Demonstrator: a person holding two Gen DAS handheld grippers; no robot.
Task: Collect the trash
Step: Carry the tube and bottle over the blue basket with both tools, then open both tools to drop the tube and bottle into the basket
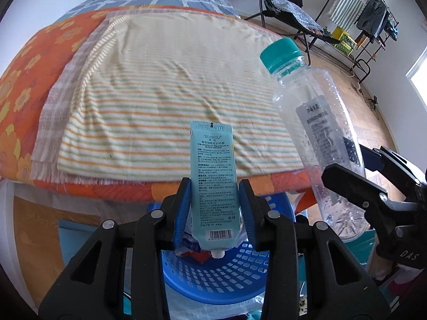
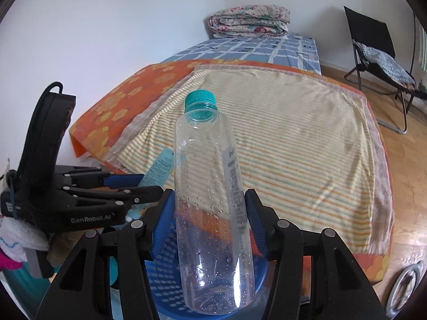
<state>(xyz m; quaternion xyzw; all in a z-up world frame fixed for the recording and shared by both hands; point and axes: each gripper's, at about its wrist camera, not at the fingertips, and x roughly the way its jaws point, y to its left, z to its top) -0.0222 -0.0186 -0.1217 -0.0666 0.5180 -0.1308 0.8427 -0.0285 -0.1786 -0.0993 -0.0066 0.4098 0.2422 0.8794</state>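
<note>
Pale blue squeezable hand-cream tube (image 1: 213, 184), nozzle down, clamped between the blue pads of the left claw (image 1: 214, 208), hanging right above the round blue perforated plastic basket (image 1: 226, 274). Clear empty plastic bottle with teal screw cap (image 2: 210, 202), beaded with droplets inside, pinched at mid-body by the right claw (image 2: 210, 213), cap toward 12 o'clock, base over the same basket.

Best done by bringing each piece squarely over the basket's middle and parting the pads only once the lower end sits inside the rim; tube first, being the smaller and already centred, then the bottle, tipped base-first so as not to bounce off the rim.

At 12 o'clock beyond both, a striped yellow towel (image 1: 170, 85) spread on an orange flowered bedsheet (image 1: 26, 80), bare of further litter as far as shown.

Basket's near rim cut off by the claw bodies; contents under the tube hard to read, possibly crumpled wrappers. Floor beneath hidden.
</note>
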